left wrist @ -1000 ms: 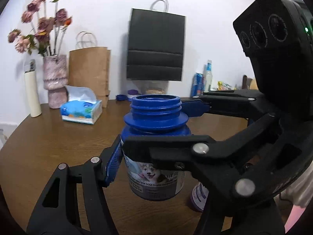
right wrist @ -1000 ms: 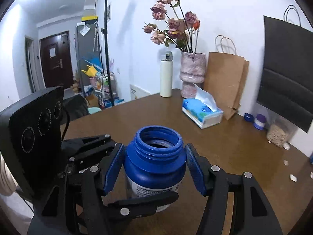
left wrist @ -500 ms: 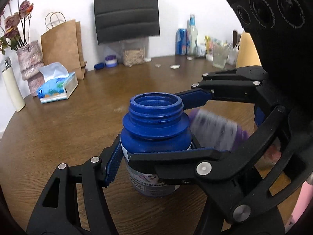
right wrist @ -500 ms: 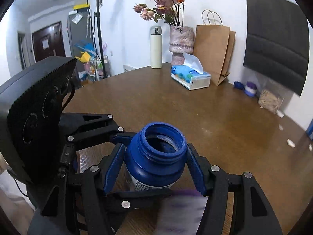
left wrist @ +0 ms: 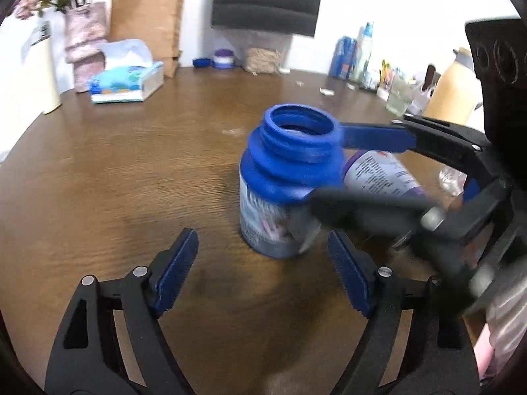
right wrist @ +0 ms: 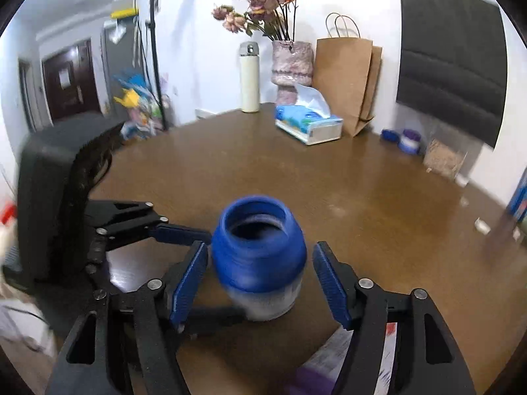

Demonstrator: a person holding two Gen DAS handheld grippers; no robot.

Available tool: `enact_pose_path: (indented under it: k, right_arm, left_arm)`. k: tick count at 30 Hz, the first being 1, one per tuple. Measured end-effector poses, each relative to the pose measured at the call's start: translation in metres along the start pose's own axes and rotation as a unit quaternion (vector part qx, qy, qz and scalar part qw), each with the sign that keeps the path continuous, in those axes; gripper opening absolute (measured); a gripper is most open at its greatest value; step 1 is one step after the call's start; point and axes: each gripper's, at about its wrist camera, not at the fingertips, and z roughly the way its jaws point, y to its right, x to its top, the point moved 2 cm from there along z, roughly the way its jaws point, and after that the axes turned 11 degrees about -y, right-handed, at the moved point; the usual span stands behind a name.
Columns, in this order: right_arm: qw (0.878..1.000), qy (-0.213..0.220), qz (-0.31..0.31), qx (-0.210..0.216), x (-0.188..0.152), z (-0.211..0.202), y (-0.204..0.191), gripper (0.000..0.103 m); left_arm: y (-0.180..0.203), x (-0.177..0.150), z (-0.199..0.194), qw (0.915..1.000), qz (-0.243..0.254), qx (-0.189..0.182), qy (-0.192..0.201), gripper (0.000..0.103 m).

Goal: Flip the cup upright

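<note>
The cup is a blue jar [left wrist: 286, 181] with a pale printed label and no lid. It stands upright on the brown table [left wrist: 131, 171], mouth up. My left gripper [left wrist: 263, 275] is open and drawn back, with the jar a little beyond its blue pads and touching neither. In the right wrist view the jar [right wrist: 258, 260] sits between the pads of my right gripper [right wrist: 260, 253], which is open with a small gap on each side. The left gripper's fingers [right wrist: 178, 232] reach in from the left beside the jar.
A purple-labelled bottle [left wrist: 378, 171] lies on its side just behind the jar, under the right gripper. A tissue box [left wrist: 126, 84], vase [right wrist: 291, 65], white flask [right wrist: 249, 77] and paper bags [right wrist: 346, 75] line the table's far side. Bottles and a glass [left wrist: 400, 97] crowd the far right.
Both grippers held the jar above the table. It now stands on the table. The left gripper has let go and pulled back, and the right gripper's jaws have spread off it.
</note>
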Motion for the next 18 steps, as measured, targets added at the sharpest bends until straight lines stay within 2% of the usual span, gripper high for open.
enact_pose_path:
  k: [1,5,7,9,12,15,17,18]
  right_arm:
    - [1.0,0.008,0.006,0.001,0.0,-0.006,0.0,0.078]
    - [0.998,0.042,0.043,-0.003,-0.003,-0.047,0.0,0.08]
    - [0.996,0.047,0.072,-0.026,-0.007,-0.067,0.002,0.08]
    - [0.991,0.035,0.113,-0.061,-0.017,-0.084,0.005,0.08]
    - [0.982,0.021,0.151,-0.109,-0.038,-0.107,0.002,0.08]
    - [0.973,0.009,0.168,-0.16,-0.059,-0.126,-0.006,0.081]
    - [0.968,0.006,0.178,-0.174,-0.071,-0.137,-0.013,0.089]
    - [0.967,0.008,0.184,-0.174,-0.075,-0.141,-0.017,0.089]
  left_arm:
    - [-0.001,-0.003,-0.005,1.0,-0.004,0.0,0.003,0.079]
    - [-0.007,-0.017,-0.041,0.9993,-0.025,0.011,0.028,0.08]
    - [-0.011,-0.02,-0.062,0.998,-0.032,0.025,0.049,0.097]
    - [-0.016,-0.026,-0.093,0.993,-0.039,0.054,0.097,0.103]
    - [-0.024,-0.036,-0.123,0.9836,-0.052,0.109,0.134,0.103]
    - [-0.027,-0.044,-0.142,0.9797,-0.064,0.123,0.145,0.103]
    - [-0.026,-0.049,-0.151,0.9776,-0.068,0.127,0.153,0.103]
    - [-0.024,-0.054,-0.158,0.9759,-0.068,0.129,0.162,0.103]
